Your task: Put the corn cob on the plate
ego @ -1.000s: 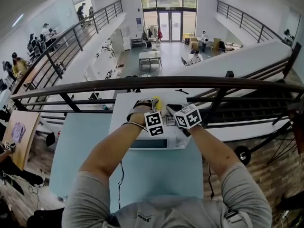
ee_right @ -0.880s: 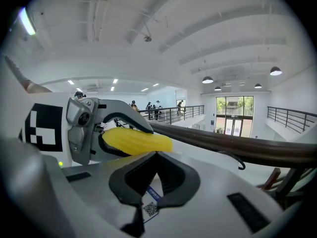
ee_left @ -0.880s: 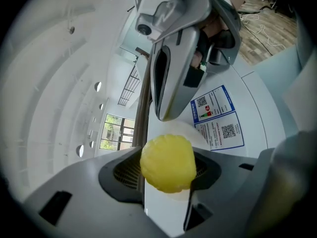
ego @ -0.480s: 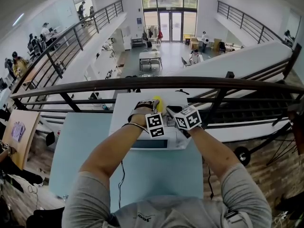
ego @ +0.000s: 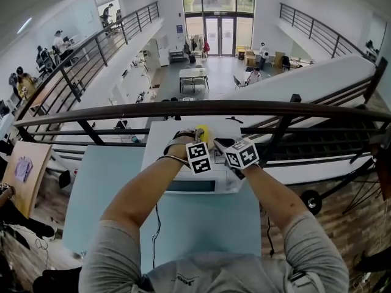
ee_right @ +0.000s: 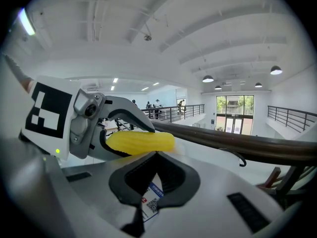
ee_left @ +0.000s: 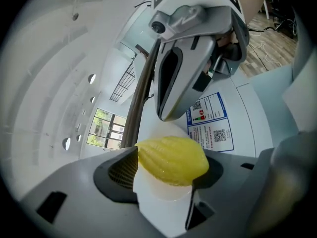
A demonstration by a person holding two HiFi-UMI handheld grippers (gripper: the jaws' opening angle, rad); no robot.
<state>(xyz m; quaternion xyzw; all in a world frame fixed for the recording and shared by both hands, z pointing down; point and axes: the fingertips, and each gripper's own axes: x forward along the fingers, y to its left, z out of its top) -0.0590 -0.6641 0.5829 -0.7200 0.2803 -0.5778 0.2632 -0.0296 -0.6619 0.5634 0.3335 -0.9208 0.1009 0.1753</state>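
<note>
The yellow corn cob (ee_left: 171, 160) lies crosswise between the jaws of my left gripper (ee_left: 168, 170), and both pads touch it while the jaws are opening. Under the cob shows a pale rounded surface, and I cannot tell whether it is the plate. In the head view the cob (ego: 203, 132) and left gripper (ego: 200, 135) hover over the white table (ego: 174, 127). My right gripper (ego: 221, 144) waits just to the right with its jaws together and nothing in them. From the right gripper view (ee_right: 154, 157) the cob (ee_right: 141, 142) sits straight ahead in the left gripper's fingers (ee_right: 124, 114).
A dark handrail (ego: 122, 110) runs across just beyond the white table. A printed sticker with QR codes (ee_left: 210, 120) lies on the tabletop. A white box (ego: 192, 185) stands at the near edge, and a light blue table (ego: 201, 221) lies closer to me.
Hardly anything differs. Both grippers keep their places over the white table, and the cob stays in the left one.
</note>
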